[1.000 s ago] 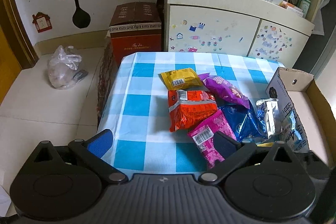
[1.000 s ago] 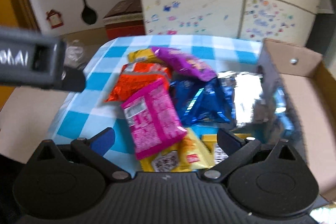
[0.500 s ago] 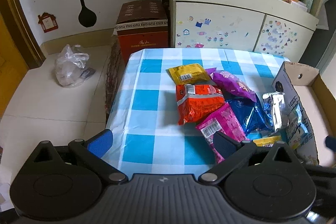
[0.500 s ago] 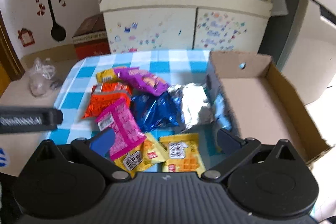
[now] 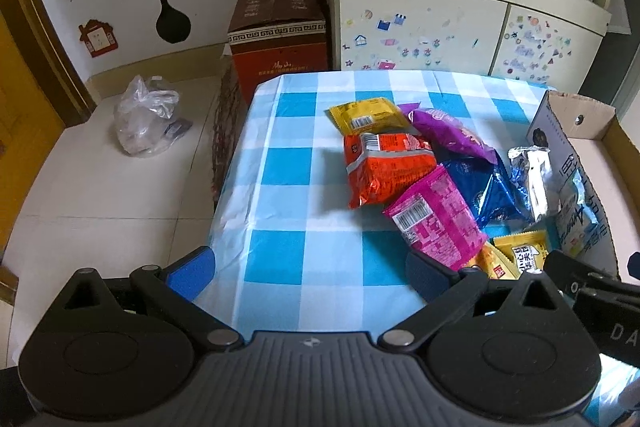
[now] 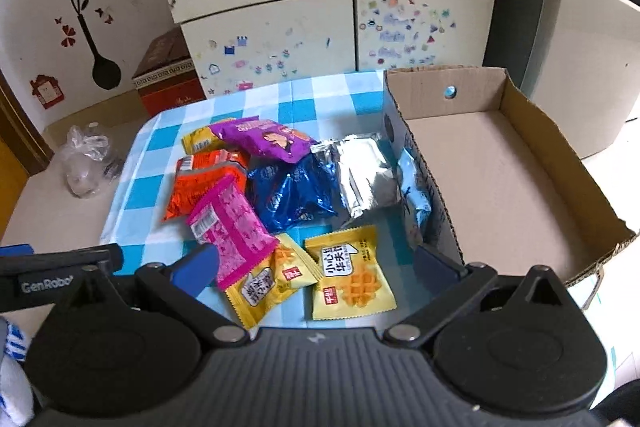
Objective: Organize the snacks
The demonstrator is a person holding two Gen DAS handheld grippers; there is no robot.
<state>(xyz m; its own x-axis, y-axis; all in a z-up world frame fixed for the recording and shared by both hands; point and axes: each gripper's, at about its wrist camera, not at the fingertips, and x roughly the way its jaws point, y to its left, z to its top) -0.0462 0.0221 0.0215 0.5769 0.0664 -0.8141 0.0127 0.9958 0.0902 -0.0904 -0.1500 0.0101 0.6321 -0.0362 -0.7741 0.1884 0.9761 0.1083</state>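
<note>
Lying beyond the spread right claw (image 6: 316, 267): snack packets (image 6: 280, 195).

Both cameras sit high up and look forward and down over their own open jaws. The left wrist view looks from the near left end of the counter (image 5: 280, 163), with the snack pile (image 5: 432, 183) off to its right and lots of floor on its left. The right wrist view looks from farther right, close over the pile and the cardboard box (image 6: 500, 171). The 2 views share the pile, the box and the sticker cupboard (image 6: 340, 27).
</note>
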